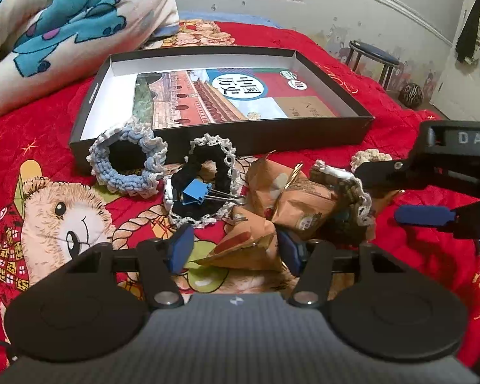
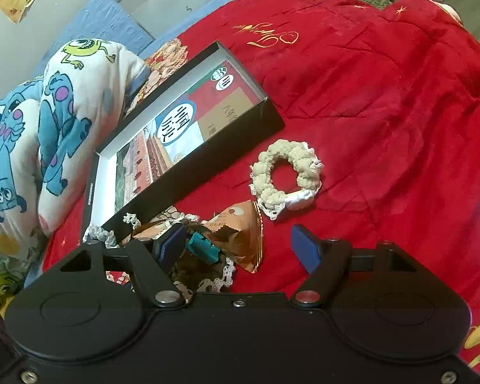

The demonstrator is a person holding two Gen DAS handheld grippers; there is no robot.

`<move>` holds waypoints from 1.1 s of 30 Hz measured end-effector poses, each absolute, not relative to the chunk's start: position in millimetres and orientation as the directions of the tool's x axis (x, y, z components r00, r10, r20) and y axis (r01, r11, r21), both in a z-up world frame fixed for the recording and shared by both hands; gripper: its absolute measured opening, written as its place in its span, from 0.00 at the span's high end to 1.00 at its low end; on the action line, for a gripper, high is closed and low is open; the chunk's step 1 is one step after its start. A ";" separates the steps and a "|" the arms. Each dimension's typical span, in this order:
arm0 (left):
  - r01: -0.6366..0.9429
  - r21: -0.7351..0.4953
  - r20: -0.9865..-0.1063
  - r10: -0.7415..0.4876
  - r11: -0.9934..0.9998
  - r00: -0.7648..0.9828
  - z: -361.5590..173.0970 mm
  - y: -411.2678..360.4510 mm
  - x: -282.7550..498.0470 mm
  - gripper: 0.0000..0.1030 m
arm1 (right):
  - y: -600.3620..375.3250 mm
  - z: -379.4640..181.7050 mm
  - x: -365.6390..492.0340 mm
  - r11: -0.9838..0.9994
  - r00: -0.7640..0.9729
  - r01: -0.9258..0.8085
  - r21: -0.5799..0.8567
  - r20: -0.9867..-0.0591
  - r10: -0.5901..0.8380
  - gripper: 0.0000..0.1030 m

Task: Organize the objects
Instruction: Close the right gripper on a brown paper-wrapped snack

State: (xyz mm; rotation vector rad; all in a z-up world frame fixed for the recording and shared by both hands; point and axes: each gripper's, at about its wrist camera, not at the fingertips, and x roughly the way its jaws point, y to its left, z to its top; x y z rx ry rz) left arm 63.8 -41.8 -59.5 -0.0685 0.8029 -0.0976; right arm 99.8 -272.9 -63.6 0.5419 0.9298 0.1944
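Our left gripper (image 1: 235,251) hangs low over the pile, its blue-padded jaws standing apart on either side of a tan triangular foil snack packet (image 1: 246,243); the right pad seems close against the wrapper, the left one clear of it, so we judge nothing clamped yet. Our right gripper (image 2: 240,248) also has its jaws apart, spanning a second tan foil snack packet (image 2: 240,240), a small teal binder clip (image 2: 203,248) and a brown crocheted scrunchie with white lace edging (image 2: 214,275); whether any pad touches them we cannot tell.

Just beyond the left jaws lie a black crocheted scrunchie with white lace trim (image 1: 204,185), a blue metal binder clip (image 1: 196,192) resting on it, and a pale blue and white crocheted scrunchie (image 1: 128,163) leaning against the near wall of the shallow black cardboard box (image 1: 208,137). A cream crocheted scrunchie (image 2: 286,176) sits alone on the red printed quilt (image 2: 384,112), near the box but apart from the heap.

Inside the box we see only a colourful paperback textbook with a palace photograph on its cover (image 1: 227,94), lying flat. So, as we judge it, the sorting has barely begun: the book is in, while every scrunchie, clip and snack packet we can see remains outside on the quilt.
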 end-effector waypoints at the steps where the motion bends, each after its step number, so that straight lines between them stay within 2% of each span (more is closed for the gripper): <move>1: 0.058 -0.107 -0.713 -0.118 0.993 0.691 -59.9 -41.4 64.0 0.46 | -272.6 -64.5 100.6 0.851 0.592 0.076 0.520 -0.710 0.381 0.30; 6: 0.063 -0.114 -0.710 -0.125 0.992 0.693 -61.0 -41.7 63.8 0.54 | -273.4 -70.1 107.5 0.852 0.585 0.104 0.513 -0.724 0.365 0.33; 9: 0.076 -0.107 -0.717 -0.130 0.991 0.685 -61.8 -43.3 65.6 0.53 | -270.5 -70.3 110.4 0.861 0.582 0.096 0.500 -0.729 0.359 0.33; 12: 0.094 -0.088 -0.724 -0.129 0.992 0.678 -63.2 -46.9 67.4 0.45 | -265.0 -71.4 111.6 0.875 0.571 0.080 0.478 -0.742 0.353 0.34; 19: 0.121 -0.018 -0.709 -0.098 0.992 0.699 -67.0 -55.8 62.4 0.47 | -262.7 -72.0 113.8 0.881 0.570 0.083 0.466 -0.747 0.341 0.35; 21: 0.123 -0.003 -0.703 -0.090 0.992 0.705 -67.5 -57.6 61.1 0.46 | -263.5 -72.9 113.6 0.882 0.570 0.092 0.461 -0.751 0.333 0.39; 27: 0.144 0.084 -0.674 -0.050 0.986 0.737 -70.9 -68.4 55.2 0.49 | -265.8 -74.5 114.4 0.880 0.565 0.108 0.463 -0.757 0.329 0.43; 33: 0.147 0.072 -0.668 -0.062 0.986 0.741 -70.7 -66.3 56.8 0.53 | -264.9 -73.2 113.5 0.873 0.558 0.100 0.478 -0.753 0.349 0.55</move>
